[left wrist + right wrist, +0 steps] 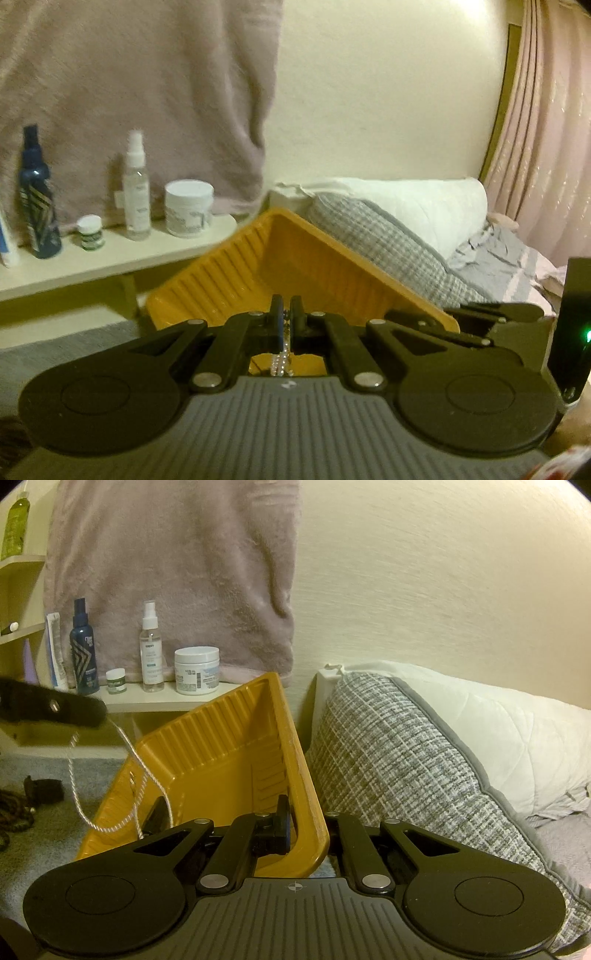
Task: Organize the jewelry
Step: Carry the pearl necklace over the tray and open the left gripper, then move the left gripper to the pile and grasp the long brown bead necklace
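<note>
An orange plastic tray point(280, 266) is tilted up on the bed, also in the right wrist view point(221, 753). My left gripper point(286, 314) is shut on a silver chain point(282, 363) that hangs below its fingers over the tray. In the right wrist view that silver chain point(125, 746) dangles from the left gripper point(99, 710) in loops down into the tray. My right gripper point(301, 823) is shut on the tray's right rim point(306, 805) and holds it tilted.
A shelf point(166, 698) holds a blue spray bottle point(83, 650), a clear spray bottle point(151, 653), a small jar point(116, 681) and a white tub point(195, 670). A pink towel point(173, 572) hangs behind. A grey checked pillow point(399, 760) lies right. Dark beaded jewelry point(18, 808) lies on the grey cover.
</note>
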Demonstrator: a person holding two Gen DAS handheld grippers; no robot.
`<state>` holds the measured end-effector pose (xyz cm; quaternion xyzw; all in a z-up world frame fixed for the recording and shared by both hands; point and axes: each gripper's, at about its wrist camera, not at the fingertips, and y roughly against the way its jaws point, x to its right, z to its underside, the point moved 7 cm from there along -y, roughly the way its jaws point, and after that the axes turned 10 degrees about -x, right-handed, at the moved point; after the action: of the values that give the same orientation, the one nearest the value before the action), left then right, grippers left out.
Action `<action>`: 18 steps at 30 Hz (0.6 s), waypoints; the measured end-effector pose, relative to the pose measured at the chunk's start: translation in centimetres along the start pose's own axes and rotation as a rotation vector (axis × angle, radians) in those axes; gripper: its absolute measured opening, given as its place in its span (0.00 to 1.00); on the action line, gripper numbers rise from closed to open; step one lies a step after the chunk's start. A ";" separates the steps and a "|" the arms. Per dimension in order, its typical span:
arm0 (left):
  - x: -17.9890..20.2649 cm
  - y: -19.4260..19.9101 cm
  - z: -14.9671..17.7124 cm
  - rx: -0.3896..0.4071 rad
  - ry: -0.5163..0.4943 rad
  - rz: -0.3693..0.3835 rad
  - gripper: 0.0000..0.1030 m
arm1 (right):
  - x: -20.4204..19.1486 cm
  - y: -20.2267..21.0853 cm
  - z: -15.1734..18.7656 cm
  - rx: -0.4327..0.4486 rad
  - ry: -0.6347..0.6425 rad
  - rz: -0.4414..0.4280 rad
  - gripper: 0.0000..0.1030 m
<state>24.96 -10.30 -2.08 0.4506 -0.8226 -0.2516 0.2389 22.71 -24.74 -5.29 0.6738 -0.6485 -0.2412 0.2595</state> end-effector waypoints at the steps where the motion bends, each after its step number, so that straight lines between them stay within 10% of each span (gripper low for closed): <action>1: 0.2 -0.4 0.1 -0.010 -0.002 0.004 0.02 | 0.0 0.0 0.0 0.000 0.000 0.000 0.06; 18: 0.4 -1.8 1.7 -0.076 -0.029 -0.003 0.13 | 0.0 0.0 0.0 0.000 0.000 0.000 0.06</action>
<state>24.88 -11.16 -4.44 0.4387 -0.8151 -0.2896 0.2436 22.72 -24.72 -5.28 0.6738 -0.6485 -0.2413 0.2593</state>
